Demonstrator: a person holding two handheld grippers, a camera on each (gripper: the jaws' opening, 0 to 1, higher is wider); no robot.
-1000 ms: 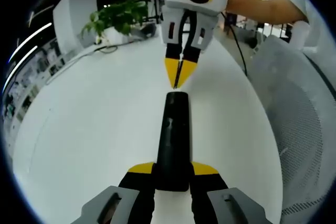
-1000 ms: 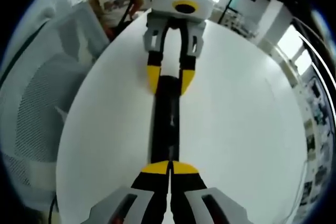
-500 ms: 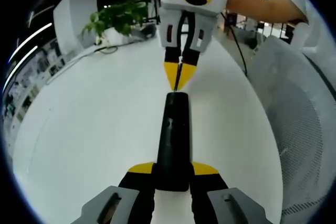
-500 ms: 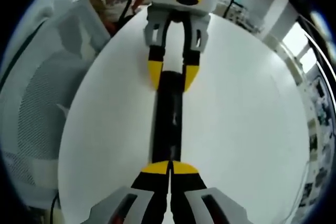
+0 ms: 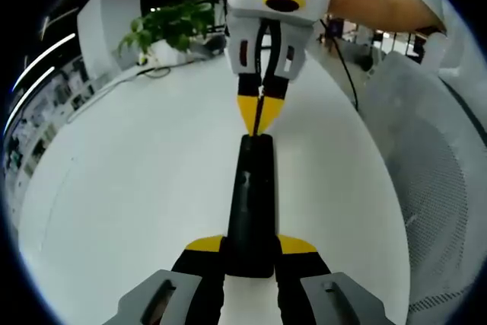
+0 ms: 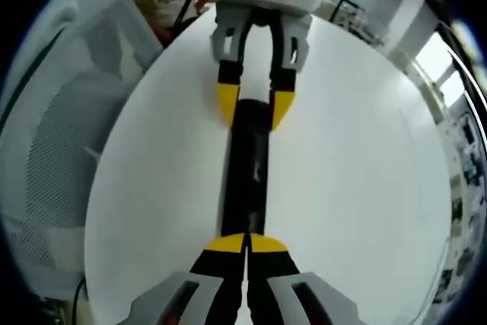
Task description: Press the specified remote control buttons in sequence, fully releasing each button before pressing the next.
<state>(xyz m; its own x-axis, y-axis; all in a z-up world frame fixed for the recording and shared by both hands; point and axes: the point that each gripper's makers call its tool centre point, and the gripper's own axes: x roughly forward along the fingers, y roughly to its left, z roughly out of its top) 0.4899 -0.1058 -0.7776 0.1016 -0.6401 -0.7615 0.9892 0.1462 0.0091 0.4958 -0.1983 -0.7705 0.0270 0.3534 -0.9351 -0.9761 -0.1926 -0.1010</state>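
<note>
A black remote control [image 5: 249,203] lies lengthwise on the white table [image 5: 137,188]. My left gripper [image 5: 251,247] is shut on its near end, one yellow jaw on each side. My right gripper [image 5: 259,129] comes down from above, shut, its yellow tips touching the remote's far end. In the right gripper view, the right gripper [image 6: 245,240] rests shut on the near end of the remote control [image 6: 248,165]. The left gripper [image 6: 255,116] clamps the far end. The buttons are too dark to tell apart.
A potted plant [image 5: 171,24] and a cable [image 5: 346,66] sit at the table's far edge. A grey mesh chair [image 5: 434,173] stands beside the table and appears again as the chair [image 6: 53,135]. A person's arm [image 5: 380,9] holds the right gripper.
The right gripper has tilted a little steeper while its tips stay at the remote's end. The left gripper's hold on the remote is unchanged.
</note>
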